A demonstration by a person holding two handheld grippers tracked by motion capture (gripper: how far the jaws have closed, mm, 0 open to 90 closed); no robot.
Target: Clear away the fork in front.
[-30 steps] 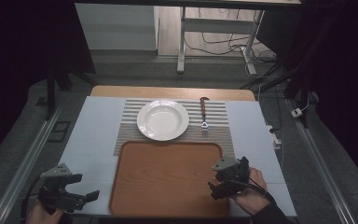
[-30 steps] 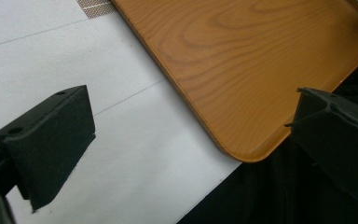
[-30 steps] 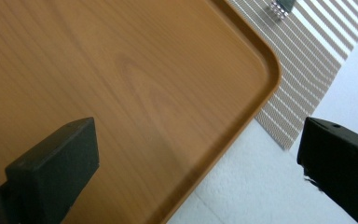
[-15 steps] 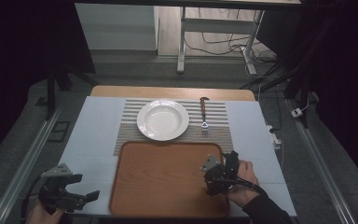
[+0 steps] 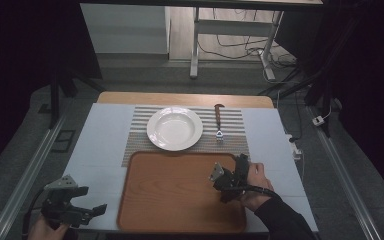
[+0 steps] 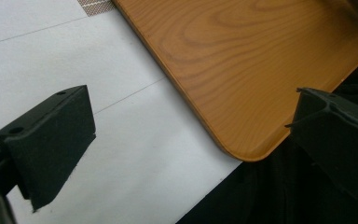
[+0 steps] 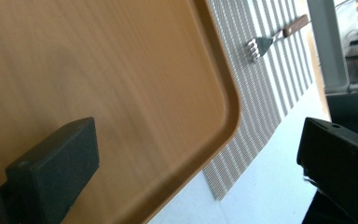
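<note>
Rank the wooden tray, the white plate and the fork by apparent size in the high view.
1. wooden tray, largest by far.
2. white plate.
3. fork, smallest.
The tray lies nearer the camera, which enlarges it somewhat, but the order is clear.

My right tongs (image 5: 228,176) are black with a grey three-cornered plate on top and a black cable looping off the back. The sleeve (image 5: 282,220) behind them is black. My left tongs (image 5: 87,210) match: black, grey plate, blocky wedge-shaped jaws.
</note>
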